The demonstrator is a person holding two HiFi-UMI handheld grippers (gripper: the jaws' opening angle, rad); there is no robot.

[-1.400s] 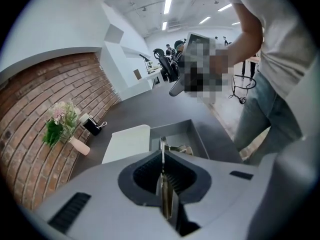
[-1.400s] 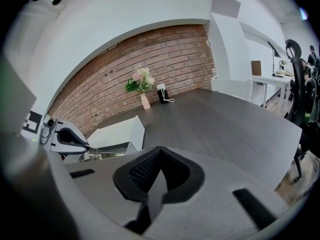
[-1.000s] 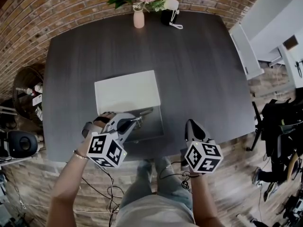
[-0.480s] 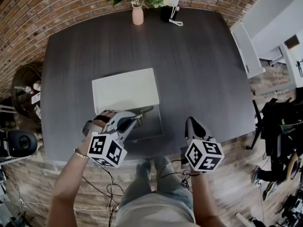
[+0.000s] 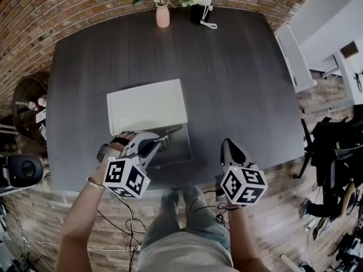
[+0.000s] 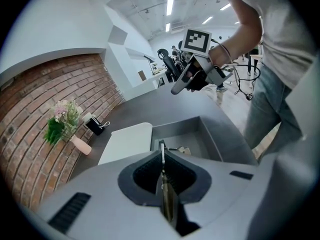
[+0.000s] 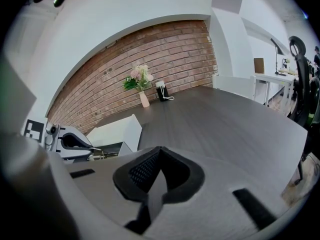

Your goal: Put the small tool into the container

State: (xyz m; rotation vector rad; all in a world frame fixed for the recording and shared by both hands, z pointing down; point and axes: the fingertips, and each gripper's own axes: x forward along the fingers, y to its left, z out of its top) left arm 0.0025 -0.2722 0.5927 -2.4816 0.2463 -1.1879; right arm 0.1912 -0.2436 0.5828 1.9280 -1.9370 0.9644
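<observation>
Dark ribbed pads of the left gripper (image 5: 163,142) pinch a thin, flat metal small tool (image 6: 162,156) over the open, boxy grey container (image 5: 182,151), just beside its white rectangular lid (image 5: 146,105). The right gripper (image 5: 226,145) hangs over the dark woodgrain table (image 5: 238,72), jaws pressed together on nothing.

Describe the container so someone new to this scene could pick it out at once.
Start at the dark table, near its front edge on the person's left. There sits a grey open box, with a white lid at its far side. It is the only box; the pink vase stands at the far edge.
</observation>
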